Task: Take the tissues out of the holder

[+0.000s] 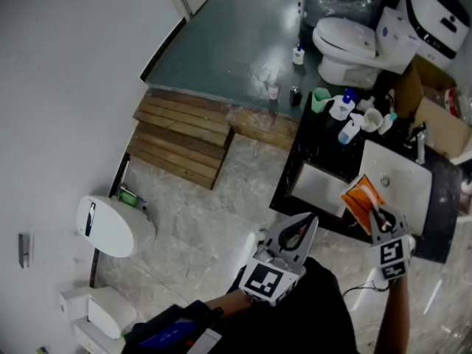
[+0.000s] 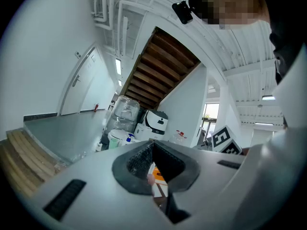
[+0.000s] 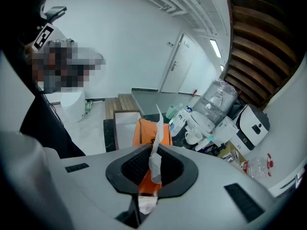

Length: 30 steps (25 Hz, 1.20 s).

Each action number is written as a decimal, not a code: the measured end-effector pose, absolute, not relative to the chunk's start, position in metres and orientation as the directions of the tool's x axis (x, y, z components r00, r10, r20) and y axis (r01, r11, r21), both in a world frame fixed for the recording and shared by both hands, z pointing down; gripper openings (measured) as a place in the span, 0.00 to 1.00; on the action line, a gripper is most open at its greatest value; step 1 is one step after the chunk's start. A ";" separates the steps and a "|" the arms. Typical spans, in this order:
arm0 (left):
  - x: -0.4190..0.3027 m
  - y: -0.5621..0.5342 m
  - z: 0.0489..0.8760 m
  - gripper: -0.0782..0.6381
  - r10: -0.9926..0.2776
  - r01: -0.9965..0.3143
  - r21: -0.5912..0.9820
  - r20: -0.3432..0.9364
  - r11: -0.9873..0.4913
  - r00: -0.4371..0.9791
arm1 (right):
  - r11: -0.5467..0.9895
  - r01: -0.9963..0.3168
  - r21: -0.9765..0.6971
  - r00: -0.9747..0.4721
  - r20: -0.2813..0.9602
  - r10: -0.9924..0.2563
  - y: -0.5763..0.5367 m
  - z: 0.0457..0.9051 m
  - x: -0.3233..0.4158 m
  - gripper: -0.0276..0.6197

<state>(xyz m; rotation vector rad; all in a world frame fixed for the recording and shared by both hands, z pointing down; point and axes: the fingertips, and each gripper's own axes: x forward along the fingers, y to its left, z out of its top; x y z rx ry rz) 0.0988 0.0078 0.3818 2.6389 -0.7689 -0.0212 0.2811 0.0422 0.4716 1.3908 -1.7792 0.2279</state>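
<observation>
The right gripper (image 1: pixel 378 216) has its jaws nearly together, pinching a white tissue (image 3: pixel 156 164) that stands up as a thin strip between the pads. The pack (image 3: pixel 145 131), orange and flat, sits directly ahead of those jaws. Its near end reaches in between them, so it is unclear whether the pads catch its edge as well. From the head view, the pack (image 1: pixel 360 198) is held in the air over the near corner of the sink (image 1: pixel 404 186). Its long axis runs straight on from the right gripper, away from the person.

The left gripper (image 1: pixel 311 221) has its jaws together on nothing. It is near the pack, which lies to its right and a little ahead; a sliver of orange shows through the gap in the left gripper view. It is probably the free tool for steadying the pack, by coming across from the side, square to the long axis, while the right gripper draws the tissue back along it.

The print on the pack is too small to read. The only clear marks are the square markers on the gripper cubes.
</observation>
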 end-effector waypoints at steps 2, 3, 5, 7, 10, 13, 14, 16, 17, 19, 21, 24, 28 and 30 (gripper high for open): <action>0.099 0.008 0.382 0.10 -0.520 -0.516 0.363 0.095 -0.776 0.849 | 0.368 -0.869 0.331 -0.033 0.702 -0.711 0.044 0.473 0.281 0.10; 0.100 0.008 0.381 0.10 -0.520 -0.516 0.359 0.095 -0.778 0.849 | 0.369 -0.869 0.330 -0.035 0.703 -0.711 0.044 0.473 0.282 0.10; 0.103 0.008 0.380 0.10 -0.521 -0.517 0.356 0.093 -0.779 0.849 | 0.370 -0.868 0.330 -0.035 0.704 -0.709 0.046 0.473 0.285 0.10; 0.105 0.009 0.380 0.10 -0.524 -0.519 0.358 0.093 -0.776 0.847 | 0.367 -0.871 0.328 -0.033 0.705 -0.708 0.049 0.475 0.289 0.10; 0.107 0.009 0.380 0.10 -0.532 -0.527 0.358 0.094 -0.771 0.842 | 0.362 -0.873 0.327 -0.031 0.703 -0.710 0.051 0.475 0.294 0.10; 0.109 0.010 0.377 0.10 -0.539 -0.531 0.358 0.088 -0.768 0.838 | 0.367 -0.869 0.331 -0.032 0.703 -0.711 0.054 0.473 0.298 0.10; 0.111 0.011 0.377 0.10 -0.540 -0.532 0.357 0.086 -0.768 0.837 | 0.368 -0.869 0.332 -0.033 0.702 -0.711 0.054 0.473 0.300 0.10; 0.114 0.012 0.376 0.10 -0.541 -0.532 0.356 0.083 -0.769 0.837 | 0.369 -0.869 0.331 -0.037 0.699 -0.714 0.055 0.472 0.302 0.10; 0.115 0.013 0.376 0.10 -0.541 -0.532 0.355 0.082 -0.769 0.837 | 0.369 -0.869 0.331 -0.038 0.698 -0.715 0.056 0.472 0.303 0.10; 0.117 0.014 0.377 0.10 -0.543 -0.533 0.353 0.081 -0.769 0.836 | 0.370 -0.867 0.334 -0.038 0.697 -0.716 0.057 0.472 0.305 0.10; 0.120 0.015 0.377 0.10 -0.543 -0.532 0.354 0.078 -0.769 0.836 | 0.372 -0.865 0.336 -0.038 0.696 -0.717 0.059 0.472 0.308 0.10; 0.123 0.017 0.375 0.10 -0.543 -0.531 0.355 0.073 -0.770 0.836 | 0.370 -0.869 0.329 -0.040 0.698 -0.715 0.061 0.473 0.313 0.10; 0.126 0.017 0.375 0.10 -0.547 -0.537 0.344 0.076 -0.770 0.834 | 0.367 -0.872 0.324 -0.042 0.698 -0.715 0.063 0.474 0.318 0.10; 0.128 0.016 0.374 0.10 -0.548 -0.539 0.342 0.079 -0.770 0.833 | 0.369 -0.870 0.326 -0.039 0.701 -0.712 0.065 0.475 0.321 0.10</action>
